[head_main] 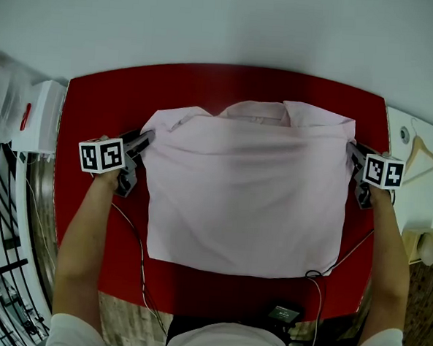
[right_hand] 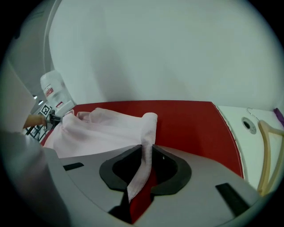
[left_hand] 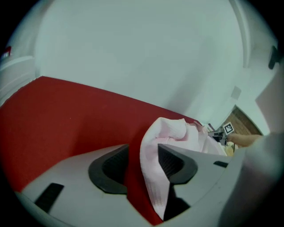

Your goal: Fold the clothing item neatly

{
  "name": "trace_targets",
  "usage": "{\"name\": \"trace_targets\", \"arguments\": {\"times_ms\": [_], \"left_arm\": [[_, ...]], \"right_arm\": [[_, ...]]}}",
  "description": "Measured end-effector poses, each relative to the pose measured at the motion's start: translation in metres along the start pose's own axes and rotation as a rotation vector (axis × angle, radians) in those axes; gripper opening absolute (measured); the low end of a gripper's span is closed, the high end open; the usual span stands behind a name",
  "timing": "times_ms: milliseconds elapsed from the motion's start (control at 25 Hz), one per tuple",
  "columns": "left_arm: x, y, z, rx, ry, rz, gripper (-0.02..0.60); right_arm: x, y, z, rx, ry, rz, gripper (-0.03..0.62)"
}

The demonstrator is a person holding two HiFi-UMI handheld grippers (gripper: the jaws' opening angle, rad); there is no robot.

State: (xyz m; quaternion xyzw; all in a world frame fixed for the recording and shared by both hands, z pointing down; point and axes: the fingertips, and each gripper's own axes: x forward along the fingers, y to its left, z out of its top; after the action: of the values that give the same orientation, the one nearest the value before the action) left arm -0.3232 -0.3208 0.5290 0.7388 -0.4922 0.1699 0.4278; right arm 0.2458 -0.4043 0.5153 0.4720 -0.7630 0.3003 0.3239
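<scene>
Pink shirt [head_main: 248, 196] lies spread on the red desk [head_main: 104, 103] as a rough rectangle, with its collar [head_main: 257, 109] at the far edge and its near edge straight and close to the person. No sleeve sticks out to either side. A top layer seems to reach up to the shoulder line, just short of the collar, so I judge that one fold, lower part over upper, is laid or all but laid. The far corners are humped and the surface carries soft creases, so it is not yet flat.

The left hand-held gripper [head_main: 147, 138] sits at the far left corner. Its own view shows a fold of the pink cloth between the jaws. The cloth lies against one pad and red desk shows in the gap on the other side, so the jaws stand apart and do not clamp it. The right hand-held gripper [head_main: 354, 152] sits at the far right corner, and its view shows the jaws drawn together on a narrow strip of the cloth, pinching it.

What is left, as I read it, is to free the right corner, smooth the top layer, then fold the rectangle at least once more into a compact packet, since it covers much of the desk. Off the desk's right side a wooden hanger [head_main: 420, 153] lies on a white surface, and cables [head_main: 135, 244] trail from the grippers toward the person
</scene>
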Motion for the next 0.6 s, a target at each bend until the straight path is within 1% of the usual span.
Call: {"name": "trace_targets", "arguments": {"times_ms": [40, 80, 120, 200, 280, 360, 400, 480, 560, 600], "left_arm": [[-0.001, -0.002, 0.002, 0.053, 0.007, 0.007, 0.205], [-0.002, -0.004, 0.004, 0.123, 0.014, 0.017, 0.218], [-0.004, -0.007, 0.007, 0.206, 0.015, 0.032, 0.23], [-0.007, -0.013, 0.016, 0.379, -0.001, 0.069, 0.23], [-0.01, -0.022, 0.028, 0.535, -0.035, 0.101, 0.23], [-0.009, -0.034, 0.037, 0.682, -0.058, 0.118, 0.23], [-0.008, -0.041, 0.04, 0.754, -0.056, 0.119, 0.23], [0.0, -0.055, 0.042, 0.877, -0.035, 0.109, 0.229], [0.012, -0.068, 0.044, 0.965, -0.003, 0.087, 0.229], [0.019, -0.074, 0.044, 1.003, 0.018, 0.071, 0.229]], "right_arm": [[-0.001, 0.001, 0.001, -0.014, -0.006, -0.001, 0.073], [-0.003, 0.001, 0.003, -0.025, -0.01, -0.004, 0.111], [-0.004, 0.0, 0.004, -0.036, -0.015, -0.008, 0.13], [-0.006, -0.001, 0.006, -0.048, -0.021, -0.012, 0.133], [-0.008, -0.002, 0.006, -0.064, -0.022, -0.025, 0.133], [-0.01, -0.003, 0.01, -0.1, -0.032, -0.056, 0.133], [-0.012, -0.003, 0.014, -0.126, -0.045, -0.077, 0.133], [-0.018, 0.001, 0.024, -0.213, -0.084, -0.133, 0.133], [-0.025, 0.014, 0.037, -0.337, -0.132, -0.173, 0.133], [-0.027, 0.025, 0.042, -0.392, -0.152, -0.173, 0.133]]}}
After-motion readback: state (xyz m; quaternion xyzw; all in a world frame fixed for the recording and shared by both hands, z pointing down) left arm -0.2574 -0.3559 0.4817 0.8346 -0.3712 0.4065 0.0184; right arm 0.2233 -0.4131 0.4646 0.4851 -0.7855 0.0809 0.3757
